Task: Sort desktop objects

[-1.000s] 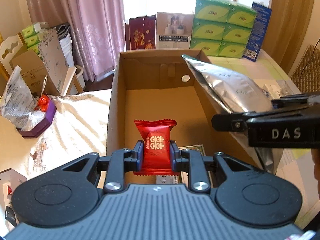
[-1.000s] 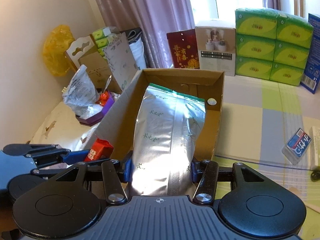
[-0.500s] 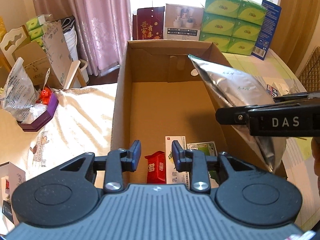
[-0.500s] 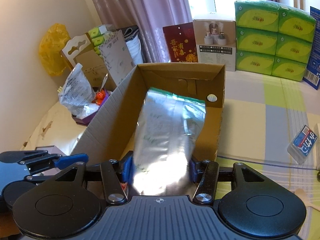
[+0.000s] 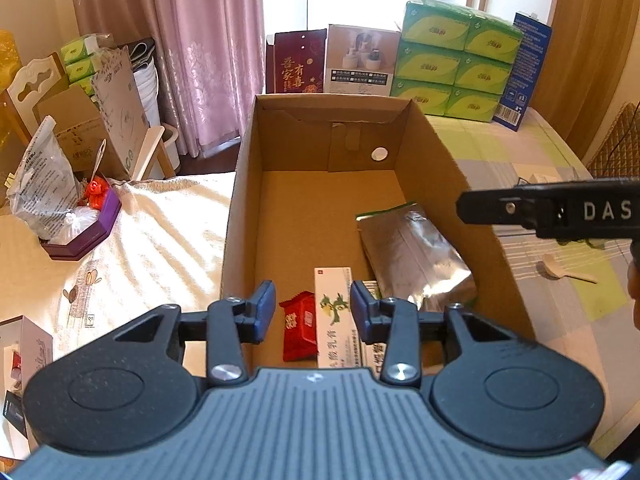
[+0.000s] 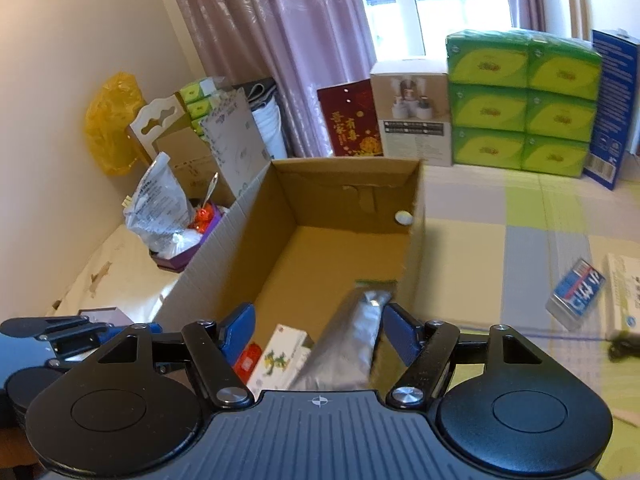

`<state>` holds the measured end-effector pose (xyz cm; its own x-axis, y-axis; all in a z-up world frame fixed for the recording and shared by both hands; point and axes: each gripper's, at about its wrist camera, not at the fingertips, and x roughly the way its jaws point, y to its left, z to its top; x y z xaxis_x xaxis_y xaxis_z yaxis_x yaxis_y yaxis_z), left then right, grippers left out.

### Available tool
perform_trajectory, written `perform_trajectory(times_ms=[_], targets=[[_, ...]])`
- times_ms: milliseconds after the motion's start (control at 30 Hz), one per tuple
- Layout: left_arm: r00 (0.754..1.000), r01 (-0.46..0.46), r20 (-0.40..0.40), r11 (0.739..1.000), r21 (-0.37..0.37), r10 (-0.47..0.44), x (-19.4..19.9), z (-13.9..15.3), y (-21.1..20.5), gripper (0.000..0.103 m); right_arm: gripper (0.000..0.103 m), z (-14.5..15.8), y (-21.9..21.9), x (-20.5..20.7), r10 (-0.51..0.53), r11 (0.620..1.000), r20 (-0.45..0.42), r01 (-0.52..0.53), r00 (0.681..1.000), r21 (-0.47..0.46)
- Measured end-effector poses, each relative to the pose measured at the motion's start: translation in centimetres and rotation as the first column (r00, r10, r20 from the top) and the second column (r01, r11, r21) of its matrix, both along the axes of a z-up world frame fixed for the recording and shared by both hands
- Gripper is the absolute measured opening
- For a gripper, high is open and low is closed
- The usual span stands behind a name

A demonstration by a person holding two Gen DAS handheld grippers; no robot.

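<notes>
Both hand-held grippers, left (image 5: 312, 312) and right (image 6: 316, 334), hang apart, empty, above the cardboard box (image 5: 240, 200); next, approach the blue packet (image 6: 577, 293) squarely.

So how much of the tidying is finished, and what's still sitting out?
Done: the cardboard box already holds a red candy packet, a white-and-green carton and a silver foil pouch. In hand: nothing; the left gripper and right gripper are both open above the box. Left: a blue-and-red pack and a white box remain on the checked tablecloth.
</notes>
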<state>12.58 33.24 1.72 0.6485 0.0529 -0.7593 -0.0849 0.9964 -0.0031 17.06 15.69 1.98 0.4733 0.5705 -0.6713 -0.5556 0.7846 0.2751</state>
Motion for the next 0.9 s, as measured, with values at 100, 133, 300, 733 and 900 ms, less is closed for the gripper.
perform_trajectory(times_ms=[100,133,300,733,900], targets=[[1.0,0.0,0.004,1.0,-0.001,0.0,-0.8,0.5,-0.8,0.037,0.069,0.4,-1.1,-1.0,0.0,1.0,0.0,0.0,1.0,-0.003],[1.0,0.0,0.008,1.0,-0.004,0.0,-1.1,0.7,-1.1,0.038,0.07,0.5,-1.4,-1.3,0.001,1.0,0.001,-0.001,1.0,-0.003],[1.0,-0.001,0.024,1.0,-0.014,0.001,-2.7,1.8,-2.8,0.043,0.073,1.3,-3.1,-3.1,0.006,1.0,0.012,-0.006,1.0,-0.002],[0.999,0.006,0.035,1.0,-0.025,-0.005,-6.4,2.8,-6.9,0.067,0.089,2.4,-8.3,-6.1,-0.032,0.999,0.033,0.032,0.999,-0.013],[0.999,0.007,0.051,1.0,-0.021,-0.006,-7.4,3.1,-8.4,0.079,0.097,2.4,-10.6,-7.1,-0.043,0.999,0.039,0.044,0.998,-0.024]])
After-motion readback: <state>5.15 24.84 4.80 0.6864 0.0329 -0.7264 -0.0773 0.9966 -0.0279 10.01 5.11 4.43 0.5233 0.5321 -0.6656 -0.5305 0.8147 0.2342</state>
